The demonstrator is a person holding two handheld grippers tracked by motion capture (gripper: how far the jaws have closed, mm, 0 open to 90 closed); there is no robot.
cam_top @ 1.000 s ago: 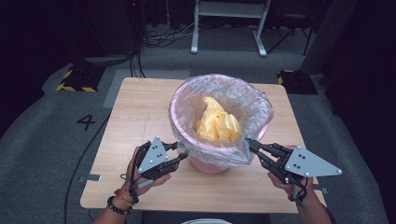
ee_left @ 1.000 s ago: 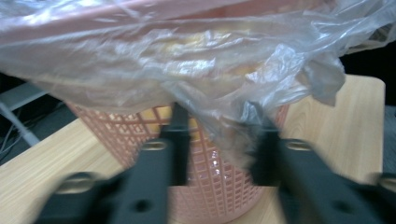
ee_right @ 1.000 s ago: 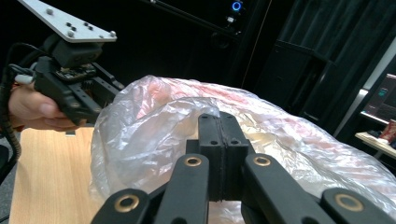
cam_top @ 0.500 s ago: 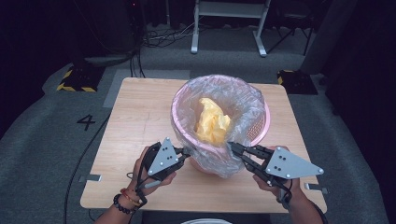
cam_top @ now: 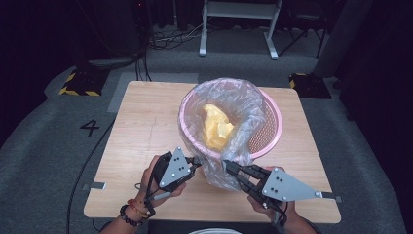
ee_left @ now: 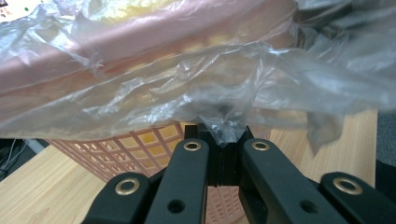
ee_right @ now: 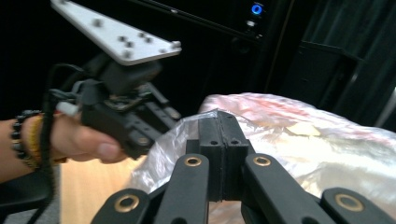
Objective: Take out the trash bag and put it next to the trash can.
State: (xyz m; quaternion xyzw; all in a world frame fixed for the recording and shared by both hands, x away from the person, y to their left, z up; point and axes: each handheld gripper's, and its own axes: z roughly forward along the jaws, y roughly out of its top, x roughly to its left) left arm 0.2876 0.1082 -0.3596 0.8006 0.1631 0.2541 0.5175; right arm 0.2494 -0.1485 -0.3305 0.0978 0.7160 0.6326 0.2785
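Left gripper (cam_top: 196, 162) clamped on a pinch of the clear plastic bag (cam_top: 229, 141), jaws having just finished closing, film bunched between the pads in the left gripper view (ee_left: 227, 130). Right gripper (cam_top: 230, 168) likewise closed tight on the bag's near edge, pads pressed together with a thin fold of film caught at the tips (ee_right: 217, 122). Both at the front of the pink basket (cam_top: 270, 134), one either side of the hanging film, close together.

Bag: thin, see-through, crinkled all over, lining the basket and spilling over its rim; pulled off the rim at the near side and drawn down toward the counter (cam_top: 141, 126) in a loose, wrinkled flap. Pink of the basket tinting the film where it lies against the wall. Yellow crumpled stuff (cam_top: 216, 126) sitting inside, seen through the open mouth.

Basket: round, lattice-walled, standing on the right half of the wooden counter, upright.
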